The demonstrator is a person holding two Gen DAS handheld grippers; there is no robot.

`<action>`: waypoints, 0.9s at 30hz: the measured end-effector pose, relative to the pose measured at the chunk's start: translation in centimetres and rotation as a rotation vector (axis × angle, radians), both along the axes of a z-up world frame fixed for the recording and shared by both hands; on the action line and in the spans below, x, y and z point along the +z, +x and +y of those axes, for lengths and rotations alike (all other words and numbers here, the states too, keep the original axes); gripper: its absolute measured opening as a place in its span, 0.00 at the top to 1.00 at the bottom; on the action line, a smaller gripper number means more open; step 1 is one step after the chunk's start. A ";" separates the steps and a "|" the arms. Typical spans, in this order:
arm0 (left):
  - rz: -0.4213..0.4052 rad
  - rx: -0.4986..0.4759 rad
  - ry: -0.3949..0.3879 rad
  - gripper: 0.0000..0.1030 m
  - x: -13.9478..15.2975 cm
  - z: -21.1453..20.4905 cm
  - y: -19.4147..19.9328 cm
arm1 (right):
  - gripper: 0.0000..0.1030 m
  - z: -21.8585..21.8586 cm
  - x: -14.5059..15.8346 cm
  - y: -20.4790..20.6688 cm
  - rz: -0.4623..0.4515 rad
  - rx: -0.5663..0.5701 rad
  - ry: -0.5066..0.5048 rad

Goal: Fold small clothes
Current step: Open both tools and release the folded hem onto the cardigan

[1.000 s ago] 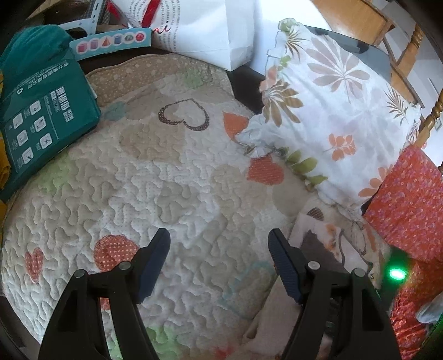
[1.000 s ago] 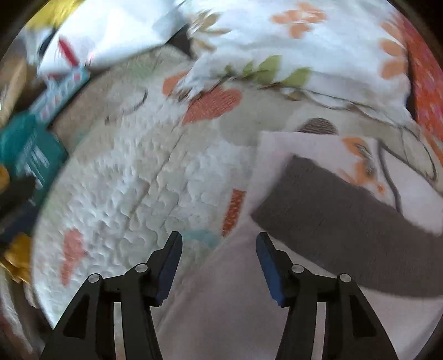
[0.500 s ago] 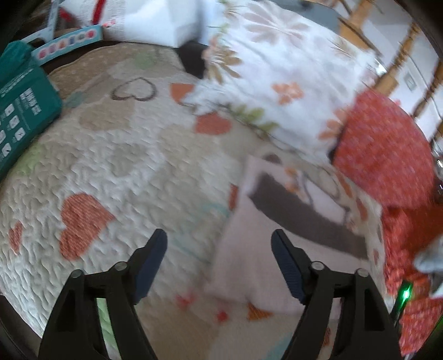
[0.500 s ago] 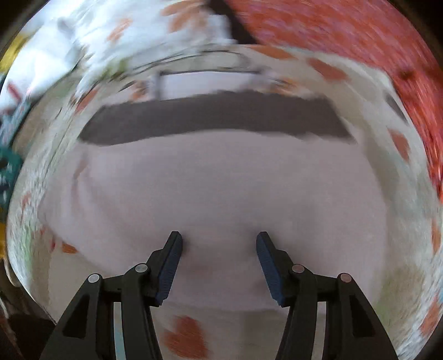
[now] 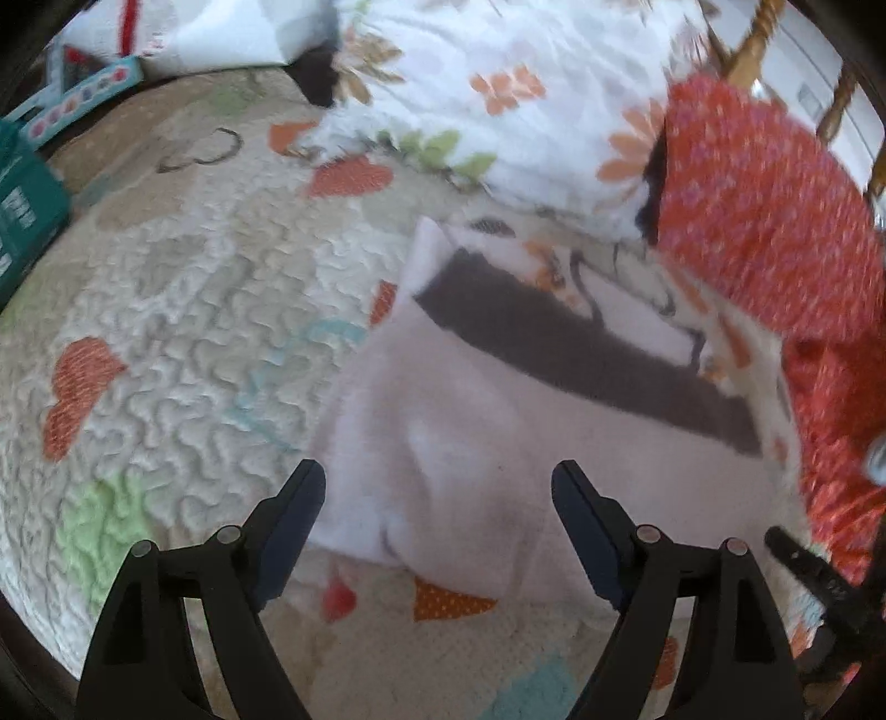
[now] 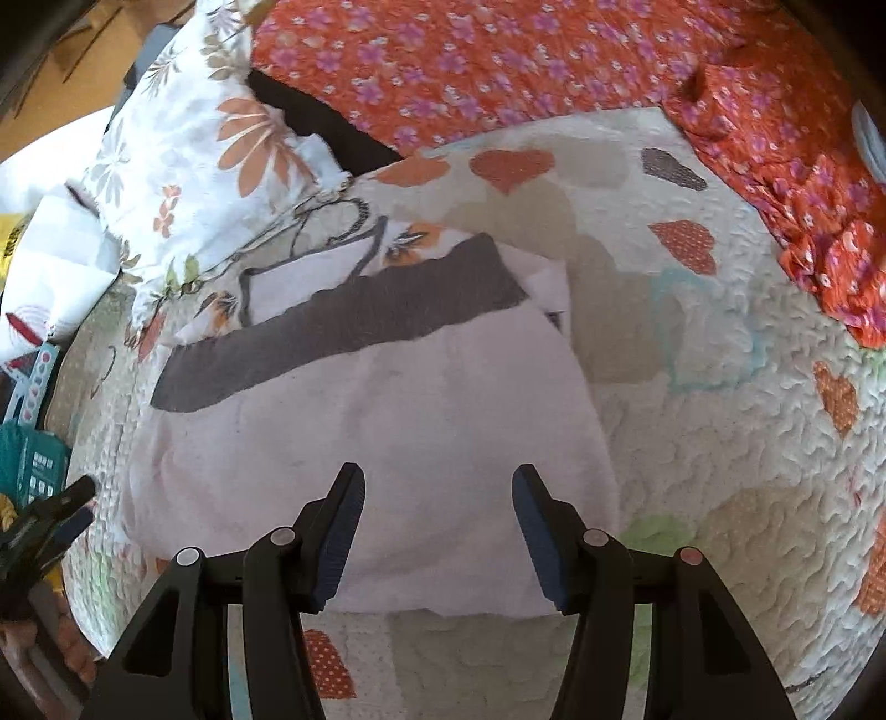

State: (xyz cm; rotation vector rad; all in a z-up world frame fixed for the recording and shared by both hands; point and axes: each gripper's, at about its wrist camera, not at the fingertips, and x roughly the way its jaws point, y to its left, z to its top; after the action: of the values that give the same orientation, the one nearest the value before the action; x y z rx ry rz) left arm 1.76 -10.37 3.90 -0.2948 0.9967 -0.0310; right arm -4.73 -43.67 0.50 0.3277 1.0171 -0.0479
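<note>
— While both tongs hang over the bed, where's the piece being folded?

— It lies flat on the heart-patterned quilt (image 6: 736, 459): a pale pink garment (image 6: 376, 437) with a dark grey band (image 6: 343, 327) across its far edge, partly covering a white printed cloth (image 6: 310, 277) behind it. The floral pillow (image 6: 205, 166) sits beyond, and a red flowered fabric (image 6: 498, 61) runs along the back.

— And the left tongs (image 5: 437, 526)?

— Their jaws are opening, standing wide over the garment's (image 5: 498, 443) near left corner. Nothing is pinched; the pads are clear of the cloth.

— The right tongs (image 6: 437, 520)?

— Released too, jaws parted above the near edge of the pink cloth, gripping nothing. I can't tell whether the tips brush the fabric.

— Anything else nearby?

— A teal package (image 5: 22, 216) at the quilt's left side, and a wooden bedpost (image 5: 753, 44) past the pillow.
</note>
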 end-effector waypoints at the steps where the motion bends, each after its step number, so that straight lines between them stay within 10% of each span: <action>1: 0.021 -0.023 0.015 0.20 -0.6 -0.5 0.5 | 0.42 0.1 -0.1 -0.3 0.001 0.005 0.003; 9: 0.063 -0.112 0.162 0.19 -3.3 -2.1 1.7 | 0.41 1.5 -2.3 1.5 0.063 0.058 -0.002; 27: 0.097 -0.113 0.113 0.12 -4.5 -1.4 1.7 | 0.37 1.9 -3.8 2.0 0.124 0.087 -0.017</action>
State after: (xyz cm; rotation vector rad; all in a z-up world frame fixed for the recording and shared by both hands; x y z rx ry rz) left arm 3.45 -11.79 -0.61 -0.1373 1.1062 -0.0633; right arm -2.77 -41.75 -3.35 0.2676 1.1523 0.0015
